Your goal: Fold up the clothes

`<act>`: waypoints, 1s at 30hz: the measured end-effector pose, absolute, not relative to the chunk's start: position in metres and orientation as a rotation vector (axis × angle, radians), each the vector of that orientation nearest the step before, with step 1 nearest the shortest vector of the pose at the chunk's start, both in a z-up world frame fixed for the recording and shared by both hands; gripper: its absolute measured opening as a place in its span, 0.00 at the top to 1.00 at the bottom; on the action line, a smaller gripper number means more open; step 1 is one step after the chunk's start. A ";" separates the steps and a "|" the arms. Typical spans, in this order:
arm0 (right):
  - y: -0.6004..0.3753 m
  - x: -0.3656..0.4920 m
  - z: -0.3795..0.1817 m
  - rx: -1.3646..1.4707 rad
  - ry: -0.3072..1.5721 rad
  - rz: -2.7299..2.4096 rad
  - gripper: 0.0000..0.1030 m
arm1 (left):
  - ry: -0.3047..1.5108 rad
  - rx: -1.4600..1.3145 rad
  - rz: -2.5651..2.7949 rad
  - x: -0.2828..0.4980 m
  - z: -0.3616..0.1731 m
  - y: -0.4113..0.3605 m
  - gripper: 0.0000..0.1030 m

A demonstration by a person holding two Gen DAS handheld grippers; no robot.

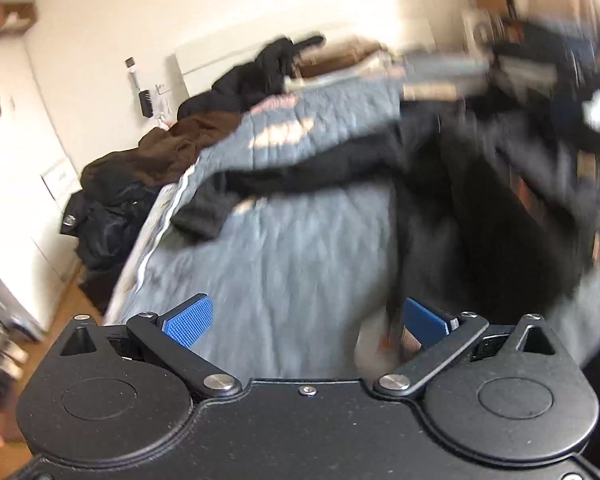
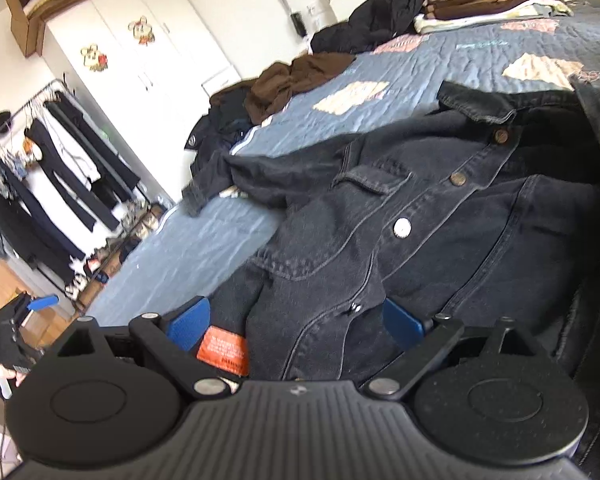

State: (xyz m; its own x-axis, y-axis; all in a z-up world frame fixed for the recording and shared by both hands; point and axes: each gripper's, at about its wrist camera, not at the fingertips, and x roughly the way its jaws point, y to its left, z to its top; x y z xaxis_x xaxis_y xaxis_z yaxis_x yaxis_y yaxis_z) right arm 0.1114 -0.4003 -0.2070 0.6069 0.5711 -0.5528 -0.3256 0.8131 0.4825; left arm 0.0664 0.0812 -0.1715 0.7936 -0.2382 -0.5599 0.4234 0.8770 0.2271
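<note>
The left tool [image 1: 308, 320] hangs released over the bed [image 1: 284, 248], nothing between its pads. The right tool [image 2: 296, 320] gapes around the dark denim jacket [image 2: 440, 216], spread on the bed's quilt. At eleven o'clock, a cardboard box [image 2: 24, 20] atop the wardrobe [image 2: 148, 64] holds folded items.

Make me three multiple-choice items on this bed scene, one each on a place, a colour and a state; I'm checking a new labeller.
1. Where does the brown garment lie?
A. on the bed's far edge, beyond the jacket
B. on the clothes rack
C. on the floor

2. What colour is the label inside the denim jacket?
A. green
B. orange
C. white

3. How does the left gripper stand?
A. shut on a sleeve
B. shut on nothing
C. open

Answers: 1 A, it lies on the quilt near its edge. 2 B, it shows orange at the hem. 3 C, the blue pads stand wide apart.
</note>
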 end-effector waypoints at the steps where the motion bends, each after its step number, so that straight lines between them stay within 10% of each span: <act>1: -0.404 0.112 -0.206 0.358 0.750 0.524 0.09 | 0.530 0.314 -0.384 0.077 -0.159 0.076 0.01; 11: -0.438 0.115 -0.207 0.408 0.717 0.457 0.10 | 0.502 0.356 -0.677 0.307 -0.119 -0.110 0.22; 30: -0.479 0.147 -0.223 0.460 0.681 0.419 0.09 | 0.974 0.365 -0.754 0.511 -0.243 -0.244 0.31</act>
State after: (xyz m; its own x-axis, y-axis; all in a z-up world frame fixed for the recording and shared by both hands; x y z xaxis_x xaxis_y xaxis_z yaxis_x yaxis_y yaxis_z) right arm 0.1474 -0.4789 -0.2226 0.7021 0.5084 -0.4985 -0.2164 0.8194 0.5308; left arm 0.5113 -0.2436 -0.2425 0.3404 -0.4083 -0.8470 0.7176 0.6949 -0.0466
